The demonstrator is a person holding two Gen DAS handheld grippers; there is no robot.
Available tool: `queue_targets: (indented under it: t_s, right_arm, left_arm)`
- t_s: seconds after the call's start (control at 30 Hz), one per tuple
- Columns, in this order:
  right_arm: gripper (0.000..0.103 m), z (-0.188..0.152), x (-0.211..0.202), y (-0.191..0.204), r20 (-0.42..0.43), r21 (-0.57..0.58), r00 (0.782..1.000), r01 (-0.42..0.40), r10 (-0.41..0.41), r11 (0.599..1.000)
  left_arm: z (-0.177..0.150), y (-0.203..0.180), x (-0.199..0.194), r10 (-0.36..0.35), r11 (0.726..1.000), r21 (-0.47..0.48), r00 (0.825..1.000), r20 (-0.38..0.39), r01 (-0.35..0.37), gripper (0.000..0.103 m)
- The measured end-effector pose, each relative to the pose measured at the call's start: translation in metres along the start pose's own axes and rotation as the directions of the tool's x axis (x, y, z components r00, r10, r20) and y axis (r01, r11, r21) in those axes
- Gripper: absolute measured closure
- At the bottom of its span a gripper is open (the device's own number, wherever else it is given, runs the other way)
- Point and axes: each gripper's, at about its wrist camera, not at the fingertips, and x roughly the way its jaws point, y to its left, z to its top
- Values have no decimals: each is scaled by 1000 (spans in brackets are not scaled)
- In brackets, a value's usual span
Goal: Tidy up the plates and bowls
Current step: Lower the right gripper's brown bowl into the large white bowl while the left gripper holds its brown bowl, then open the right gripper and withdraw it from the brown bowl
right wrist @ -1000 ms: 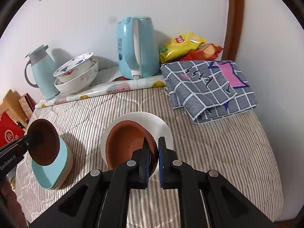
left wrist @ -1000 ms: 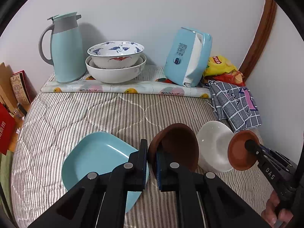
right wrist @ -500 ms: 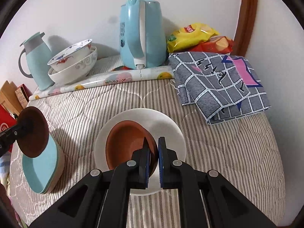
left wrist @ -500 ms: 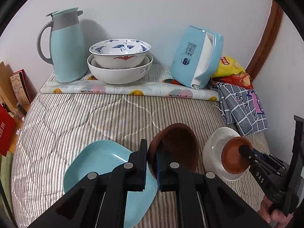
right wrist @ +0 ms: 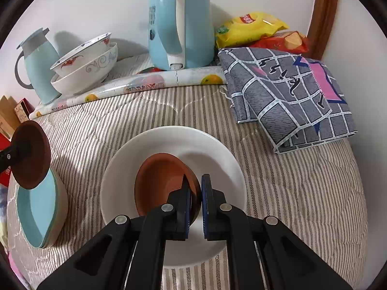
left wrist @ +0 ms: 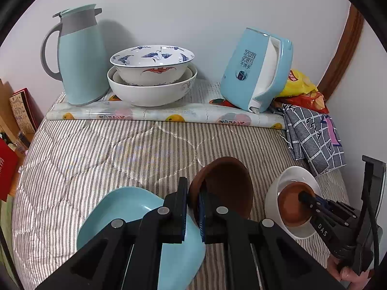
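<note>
My left gripper (left wrist: 193,194) is shut on the rim of a dark brown bowl (left wrist: 227,186), held tilted above a light blue square plate (left wrist: 130,220) on the striped cloth. My right gripper (right wrist: 196,188) is shut on the rim of a smaller terracotta bowl (right wrist: 162,181), held low inside a white plate (right wrist: 210,149). In the left wrist view the terracotta bowl (left wrist: 290,203) sits over the white plate (left wrist: 297,174) at the right. In the right wrist view the dark brown bowl (right wrist: 31,154) hangs over the blue plate (right wrist: 38,207) at the left.
At the back stand a teal thermos jug (left wrist: 79,55), two stacked white patterned bowls (left wrist: 152,79) and a blue electric kettle (left wrist: 258,70) on a fruit-print mat. A grey checked cloth (right wrist: 290,94) and snack bags (right wrist: 254,29) lie at the right. Boxes (left wrist: 21,111) stand at the left edge.
The right gripper has carried the terracotta bowl forward and down into the white plate. The left gripper with the dark brown bowl has moved closer to the back of the table.
</note>
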Motion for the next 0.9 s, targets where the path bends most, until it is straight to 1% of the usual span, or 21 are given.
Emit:
queue_targets:
  t_s: [0.33,0.53,0.7,0.73,0.9]
  right_arm:
    - [95,6,12,0,-47,-17,999,-9,8,1000]
    - [95,9,19,6,-70,-78,997,30,-35,997]
    - [90,7,28,11,-109,-109,993,39,-51,993]
    - [88,5,29,12,-111,-112,992,43,-55,993]
    - [86,2,29,12,-109,-123,992,55,-68,991]
  left_arm:
    - [3,3,10,-1,1000,-3,1000,-14,1,95]
    - [5,3,14,-5,1000,0,1000,-20,5,95]
    - [5,4,17,-8,1000,0,1000,-26,8,95]
    - [5,4,17,-8,1000,-1,1000,-28,8,95]
    - [4,6,18,-8,1000,-3,1000,-29,8,95]
